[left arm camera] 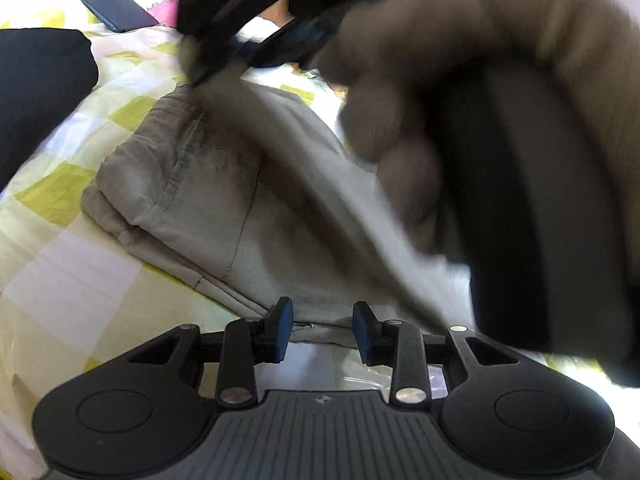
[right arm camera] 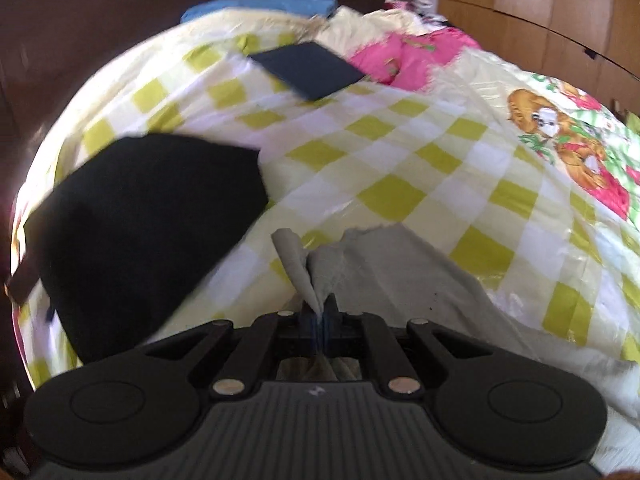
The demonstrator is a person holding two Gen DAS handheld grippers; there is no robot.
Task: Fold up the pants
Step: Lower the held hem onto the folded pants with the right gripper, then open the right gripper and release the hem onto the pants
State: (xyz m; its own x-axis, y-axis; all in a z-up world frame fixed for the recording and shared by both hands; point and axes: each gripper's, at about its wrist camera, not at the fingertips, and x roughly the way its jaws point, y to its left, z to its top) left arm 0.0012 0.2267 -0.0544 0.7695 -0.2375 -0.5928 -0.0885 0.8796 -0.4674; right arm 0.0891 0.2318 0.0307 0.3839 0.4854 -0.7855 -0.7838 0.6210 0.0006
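The right gripper (right arm camera: pixel 320 322) pinches the gray pants (left arm camera: pixel 192 184); the left gripper (left arm camera: pixel 323 330) is open above them. No words can be read.

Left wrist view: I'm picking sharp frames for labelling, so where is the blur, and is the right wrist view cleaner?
Left wrist view: gloved hand smeared by motion, grey pants fairly sharp. Right wrist view: soft overall, black garment edges streaked, checked bedcover glaring.

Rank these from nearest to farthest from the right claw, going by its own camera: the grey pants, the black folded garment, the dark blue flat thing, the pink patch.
1. Grey pants: pinched in the right claw.
2. Black folded garment: on the left.
3. Dark blue flat thing and pink patch: far end of the bed, side by side, too close to call.
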